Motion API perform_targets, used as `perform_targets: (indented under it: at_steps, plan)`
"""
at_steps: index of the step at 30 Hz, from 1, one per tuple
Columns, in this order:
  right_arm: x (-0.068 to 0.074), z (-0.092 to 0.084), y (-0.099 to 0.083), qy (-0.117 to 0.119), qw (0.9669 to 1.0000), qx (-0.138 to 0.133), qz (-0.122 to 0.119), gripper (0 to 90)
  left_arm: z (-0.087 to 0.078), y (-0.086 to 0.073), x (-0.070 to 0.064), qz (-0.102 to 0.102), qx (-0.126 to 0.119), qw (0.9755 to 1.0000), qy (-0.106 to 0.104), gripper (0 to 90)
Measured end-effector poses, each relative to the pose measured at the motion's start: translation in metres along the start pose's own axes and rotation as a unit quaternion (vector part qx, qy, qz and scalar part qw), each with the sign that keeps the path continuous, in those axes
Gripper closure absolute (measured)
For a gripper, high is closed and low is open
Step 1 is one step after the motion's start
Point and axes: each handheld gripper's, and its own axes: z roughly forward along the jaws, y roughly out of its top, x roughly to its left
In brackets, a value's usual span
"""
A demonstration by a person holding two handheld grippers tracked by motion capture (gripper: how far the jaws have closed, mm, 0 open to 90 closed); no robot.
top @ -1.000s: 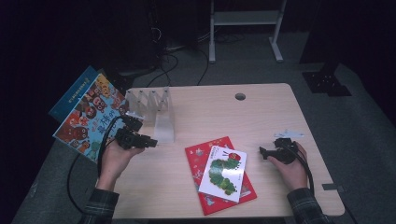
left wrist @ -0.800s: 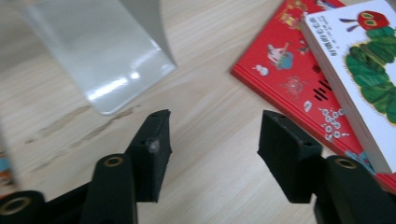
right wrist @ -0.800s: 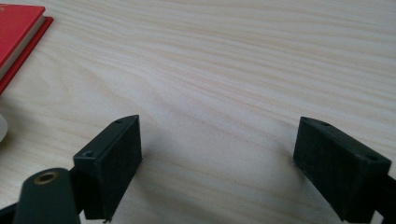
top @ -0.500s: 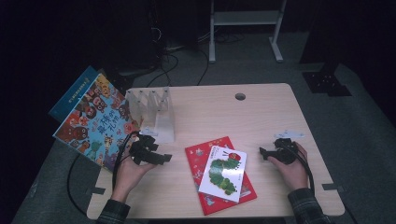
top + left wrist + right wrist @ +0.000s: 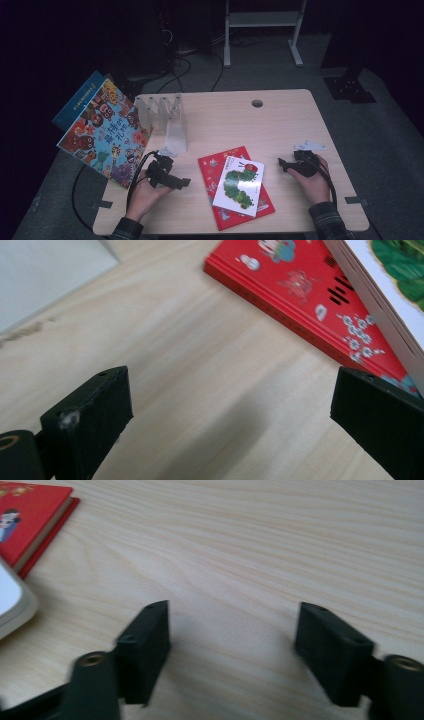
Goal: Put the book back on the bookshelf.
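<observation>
A red book (image 5: 216, 165) lies flat near the table's front, with a white caterpillar book (image 5: 240, 184) stacked on it. My left gripper (image 5: 183, 183) rests low over the wood just left of them. Its jaws have just been opening and stand wide apart, with only bare table between them (image 5: 230, 415). The red book (image 5: 300, 285) and the white book (image 5: 390, 295) lie just beyond its right jaw. My right gripper (image 5: 281, 163) sits right of the books, pointing at them. Its jaws have just been closing with nothing between them (image 5: 232, 630).
A clear divider rack (image 5: 167, 117) stands at the table's back left. A colourful picture book (image 5: 105, 135) leans at its left end, past the table edge, with a blue book (image 5: 80, 100) behind it. A round cable hole (image 5: 257, 103) is at the back.
My left gripper has come away from the colourful book's edge, moved down and toward the front beside the red book, and its jaws have widened. The right hand has stayed put.
</observation>
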Motion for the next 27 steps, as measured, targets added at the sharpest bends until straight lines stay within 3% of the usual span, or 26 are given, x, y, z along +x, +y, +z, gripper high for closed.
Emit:
perform_targets:
  at_steps: [4, 7, 10, 14, 19, 23, 27]
  plan:
    - [0.005, -0.006, 0.001, 0.008, 0.9998, 0.0, -0.017, 52.4, 0.003, -0.006, -0.003, 0.002, 0.0, 1.0, -0.007, 1.6]
    - [0.009, -0.013, 0.002, 0.026, 0.9994, -0.005, -0.022, 63.3, 0.006, -0.009, -0.006, 0.007, 0.004, 1.0, -0.003, 1.6]
    - [0.013, -0.021, 0.001, 0.056, 0.9981, -0.003, -0.025, 73.8, 0.009, -0.008, -0.008, 0.015, 0.007, 0.9998, -0.008, 1.6]
    - [0.022, -0.029, -0.002, 0.104, 0.994, 0.002, -0.034, 82.3, 0.016, -0.008, -0.011, 0.021, 0.02, 0.9995, -0.015, 1.6]
    - [0.035, -0.034, -0.002, 0.138, 0.9889, 0.009, -0.054, 88.3, 0.02, -0.008, -0.014, 0.031, 0.022, 0.9992, -0.009, 1.1]
    - [0.044, -0.036, -0.002, 0.156, 0.9854, 0.016, -0.066, 89.3, 0.021, -0.01, -0.014, 0.047, 0.023, 0.9986, 0.008, 1.1]
    - [0.052, -0.037, -0.005, 0.174, 0.9809, 0.027, -0.082, 89.4, 0.023, -0.014, -0.018, 0.085, 0.025, 0.9954, 0.036, 1.0]
